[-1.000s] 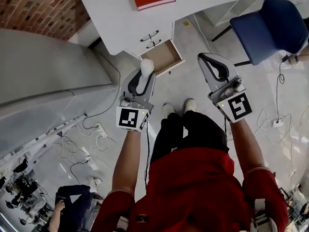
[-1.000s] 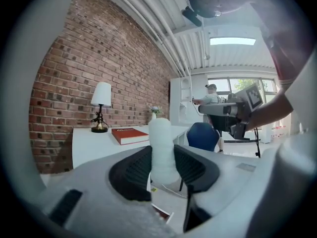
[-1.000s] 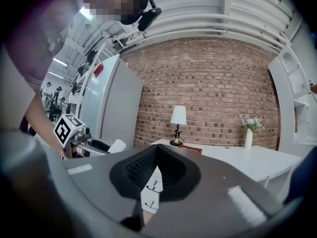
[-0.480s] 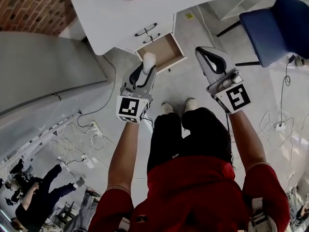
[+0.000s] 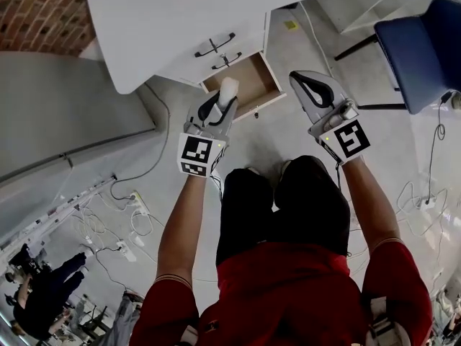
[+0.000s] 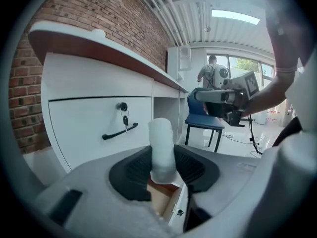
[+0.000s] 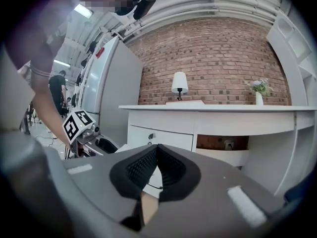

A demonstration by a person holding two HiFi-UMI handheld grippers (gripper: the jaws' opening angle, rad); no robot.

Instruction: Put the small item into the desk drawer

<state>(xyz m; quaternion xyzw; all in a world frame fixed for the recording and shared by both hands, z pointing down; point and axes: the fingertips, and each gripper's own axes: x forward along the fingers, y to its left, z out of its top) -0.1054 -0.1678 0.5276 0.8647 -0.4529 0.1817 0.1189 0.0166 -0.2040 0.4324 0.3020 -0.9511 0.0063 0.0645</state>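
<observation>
The small item (image 5: 228, 91) is a white cylinder, upright between the pads of my left gripper (image 5: 222, 105), which is shut on it. In the head view it overlaps the front left part of the open desk drawer (image 5: 253, 79), whose inside is brown. In the left gripper view the item (image 6: 161, 133) stands in my left gripper (image 6: 162, 157), with the open drawer (image 6: 159, 204) just below and beyond. My right gripper (image 5: 301, 80) hangs to the right of the drawer, shut and empty; its jaws (image 7: 156, 163) meet with nothing between them.
The white desk (image 5: 166, 27) has a closed upper drawer with a black handle (image 6: 119, 131) and a key. A blue chair (image 5: 425, 45) stands at the right, a grey cabinet (image 5: 65, 99) at the left. Cables lie on the floor. A lamp (image 7: 179, 86) stands on the desk.
Both grippers have come closer to the desk. The held item, which was short of the drawer's front edge, now overlaps the open drawer in the head view.
</observation>
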